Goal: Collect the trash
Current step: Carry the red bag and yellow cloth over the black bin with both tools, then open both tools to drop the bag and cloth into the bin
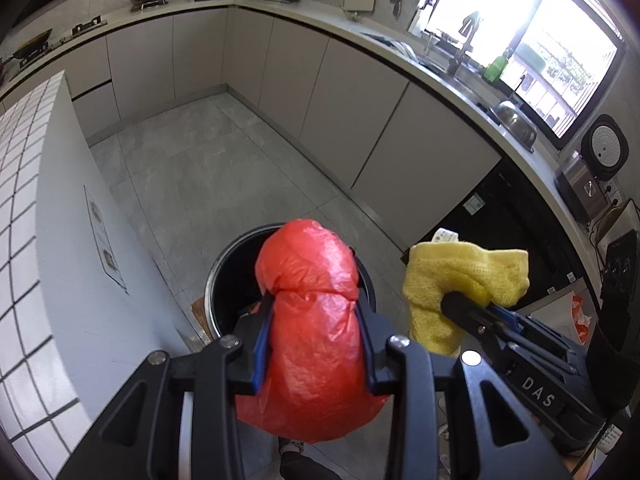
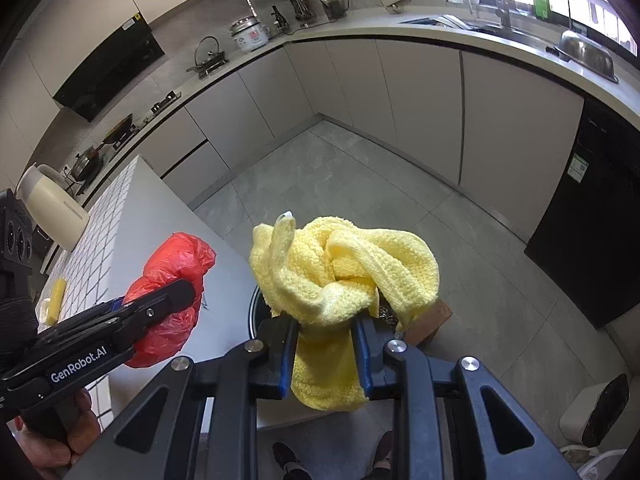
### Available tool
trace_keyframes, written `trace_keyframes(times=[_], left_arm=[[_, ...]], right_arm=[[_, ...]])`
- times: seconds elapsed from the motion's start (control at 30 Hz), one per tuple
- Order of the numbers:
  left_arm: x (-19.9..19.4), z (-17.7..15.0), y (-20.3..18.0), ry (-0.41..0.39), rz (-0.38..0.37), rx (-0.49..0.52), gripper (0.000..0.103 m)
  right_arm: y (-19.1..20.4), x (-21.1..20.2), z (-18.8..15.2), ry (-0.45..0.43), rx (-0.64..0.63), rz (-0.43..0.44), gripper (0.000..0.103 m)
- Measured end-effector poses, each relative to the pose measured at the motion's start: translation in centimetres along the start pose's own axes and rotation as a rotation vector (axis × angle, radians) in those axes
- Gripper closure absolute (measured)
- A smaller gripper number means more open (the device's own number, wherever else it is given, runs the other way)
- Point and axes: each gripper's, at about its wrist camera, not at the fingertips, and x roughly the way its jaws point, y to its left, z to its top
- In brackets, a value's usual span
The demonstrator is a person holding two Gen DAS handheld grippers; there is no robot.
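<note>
My left gripper [image 1: 316, 312] is shut on a crumpled red plastic bag [image 1: 312, 320], which hangs over the open round bin [image 1: 224, 280] on the floor. My right gripper [image 2: 326, 328] is shut on a bunched yellow cloth [image 2: 344, 272]. In the left wrist view that cloth [image 1: 460, 280] and the right gripper [image 1: 456, 304] sit to the right of the bin. In the right wrist view the red bag [image 2: 172, 292] and the left gripper [image 2: 176, 292] are at the left, and the bin rim [image 2: 253, 312] shows just under the cloth.
A white tiled island [image 1: 24, 200] stands close on the left of the bin, with a kettle [image 2: 48, 204] on it. Grey cabinets and a counter [image 1: 360, 36] wrap the far side; a black appliance [image 2: 592, 224] is at the right. Grey floor tiles [image 1: 208, 160] lie beyond.
</note>
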Motion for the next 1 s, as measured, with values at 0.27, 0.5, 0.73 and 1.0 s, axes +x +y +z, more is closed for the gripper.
trace_keyframes(times=[0.27,0.5,0.73,1.0], left_arm=[[3.2,-0.5,-0.1,0.055,0.045,-0.041,0.066],[5.7,-0.5,0.4,0.086,0.100,-0.082,0.066],[7.6,-0.5,1.2,0.115,0.149,-0.131,0.065],[8.5,-0.5,2.3,0.125,0.172,-0.194,0.056]], right_arm=[[-1.6,3.3,0.2,0.060,0.000,0.015,0.076],[-2.0,7.2,1.0,0.117,-0.025,0.039,0.076],[-1.9,11.7,2.4,0.169,-0.062,0.065,0.074],[-1.1,15.1,3.7,0.192,-0.107,0.091,0.071]])
